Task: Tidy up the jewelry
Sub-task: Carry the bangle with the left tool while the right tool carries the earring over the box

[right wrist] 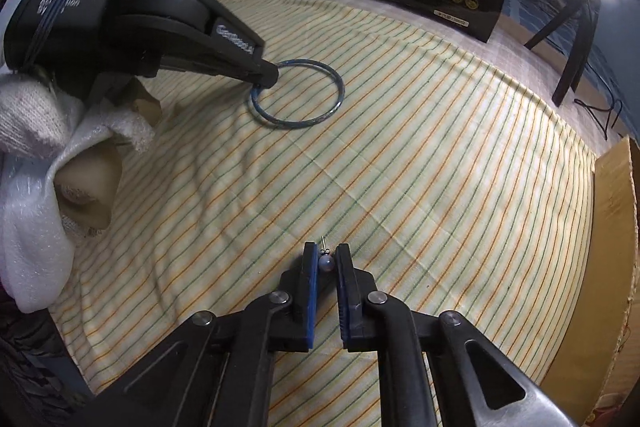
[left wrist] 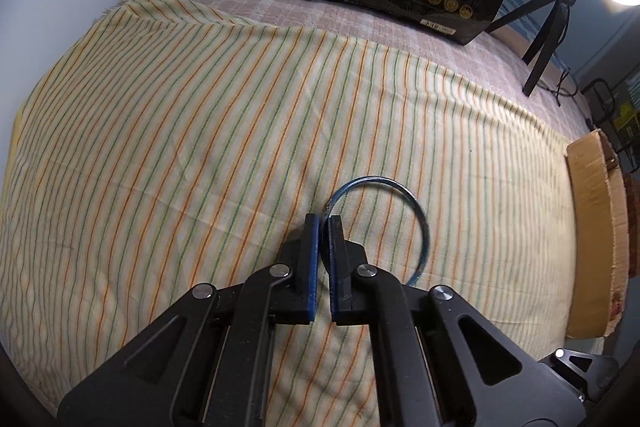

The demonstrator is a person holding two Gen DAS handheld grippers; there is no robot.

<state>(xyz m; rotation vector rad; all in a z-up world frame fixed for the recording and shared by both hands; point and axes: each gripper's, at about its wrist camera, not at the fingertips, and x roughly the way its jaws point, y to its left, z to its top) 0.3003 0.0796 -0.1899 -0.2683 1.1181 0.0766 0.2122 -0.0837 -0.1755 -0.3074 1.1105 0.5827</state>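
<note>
Left wrist view: My left gripper point(left wrist: 324, 223) is pinching the blue bangle point(left wrist: 400, 189) at its rim, fingers nearly closed, lower centre of frame, over the striped cloth point(left wrist: 160, 147).
Right wrist view: My right gripper point(right wrist: 326, 253) is clamping a pearl earring point(right wrist: 325, 264), bottom centre.
Risk: I am thinking the small earring may slip out, because the grip is only at the fingertips.

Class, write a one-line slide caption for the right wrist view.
Right gripper pinches a pearl stud earring over the striped cloth while the left gripper clamps the blue bangle.

A striped cloth point(right wrist: 400, 167) covers the bed, bearing a blue bangle point(right wrist: 297, 93).
</note>
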